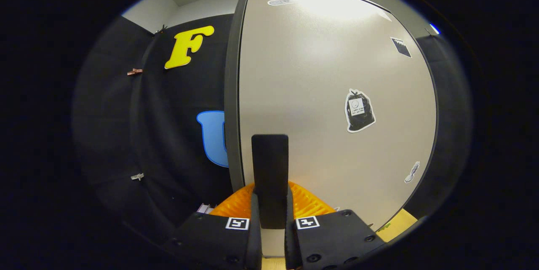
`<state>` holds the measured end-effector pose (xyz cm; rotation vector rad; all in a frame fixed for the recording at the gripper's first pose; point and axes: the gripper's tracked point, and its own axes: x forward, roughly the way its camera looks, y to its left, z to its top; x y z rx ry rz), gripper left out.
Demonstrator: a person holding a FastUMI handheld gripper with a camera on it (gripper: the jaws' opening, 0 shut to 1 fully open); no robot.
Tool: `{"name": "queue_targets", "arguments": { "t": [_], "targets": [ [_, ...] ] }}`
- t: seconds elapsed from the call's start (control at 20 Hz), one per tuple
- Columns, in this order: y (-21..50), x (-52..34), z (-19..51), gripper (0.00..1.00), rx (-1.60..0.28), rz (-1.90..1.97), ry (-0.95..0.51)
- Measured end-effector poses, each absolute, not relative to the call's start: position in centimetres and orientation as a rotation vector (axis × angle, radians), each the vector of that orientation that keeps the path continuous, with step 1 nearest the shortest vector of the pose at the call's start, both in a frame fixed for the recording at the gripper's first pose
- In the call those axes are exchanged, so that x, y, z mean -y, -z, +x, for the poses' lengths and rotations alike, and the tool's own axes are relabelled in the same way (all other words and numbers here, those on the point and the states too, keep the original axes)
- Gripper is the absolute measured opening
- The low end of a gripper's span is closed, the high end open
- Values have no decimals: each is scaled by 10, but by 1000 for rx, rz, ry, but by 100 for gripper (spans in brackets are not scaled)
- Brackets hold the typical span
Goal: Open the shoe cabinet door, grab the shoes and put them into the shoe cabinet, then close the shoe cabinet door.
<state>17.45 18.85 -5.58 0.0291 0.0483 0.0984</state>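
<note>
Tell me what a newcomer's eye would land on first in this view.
First, the pale grey cabinet door with a dark frame, standing close ahead. Next, the upright black rectangular handle on the door near its left edge, with the gripper shut on it, one finger pressing each side. Then the black rubbish-bag sticker on the door, right of the handle.

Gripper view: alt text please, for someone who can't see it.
The gripper is shut on a black handle standing upright on a pale cabinet door. The door bears a few stickers; black cloth wall hangs beside it.
</note>
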Motion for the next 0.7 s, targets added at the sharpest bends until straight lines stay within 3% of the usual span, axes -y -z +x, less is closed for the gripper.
{"name": "queue_targets", "arguments": {
  "t": [0.7],
  "targets": [
    [40, -164, 68, 25, -21, 51, -221]
  ]
}}
